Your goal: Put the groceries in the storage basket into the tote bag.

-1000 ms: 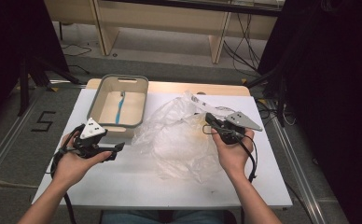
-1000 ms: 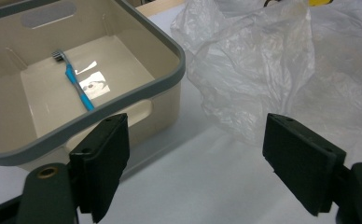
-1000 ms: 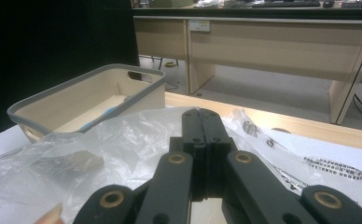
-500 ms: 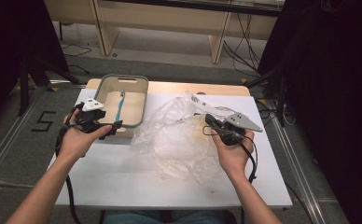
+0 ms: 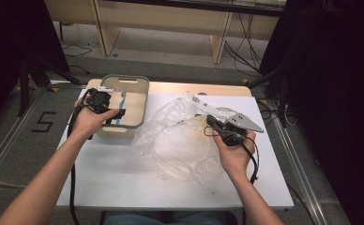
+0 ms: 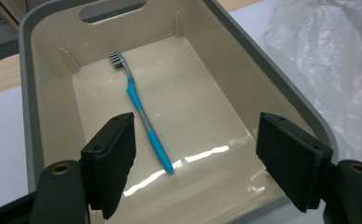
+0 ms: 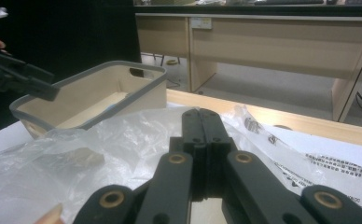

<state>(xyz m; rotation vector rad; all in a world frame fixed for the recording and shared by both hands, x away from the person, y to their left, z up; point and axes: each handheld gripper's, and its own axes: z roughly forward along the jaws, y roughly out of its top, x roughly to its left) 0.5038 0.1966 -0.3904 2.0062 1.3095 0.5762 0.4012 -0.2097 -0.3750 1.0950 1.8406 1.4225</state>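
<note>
A blue toothbrush [image 6: 144,119] with dark bristles lies on the floor of a beige basket with a grey rim [image 5: 145,101]. My left gripper [image 5: 117,115] hovers over the basket's near left part and points into it. In the left gripper view the gripper [image 6: 195,158] stands open, its jaws have just closed a little, and the toothbrush lies below and beyond the pads, untouched. My right gripper [image 5: 209,119] is shut, nothing shows between its jaws [image 7: 202,135], and its tip rests over a crumpled clear plastic bag [image 5: 180,140].
The basket [image 7: 142,98] stands at the white table's [image 5: 124,187] far left. The bag [image 7: 100,144] spreads over the middle, close to the basket's right wall. Desks and cables stand on the floor beyond the far edge.
My left hand has carried its gripper from the table's near left up and over the basket. The right hand and the bag have stayed where they were.
</note>
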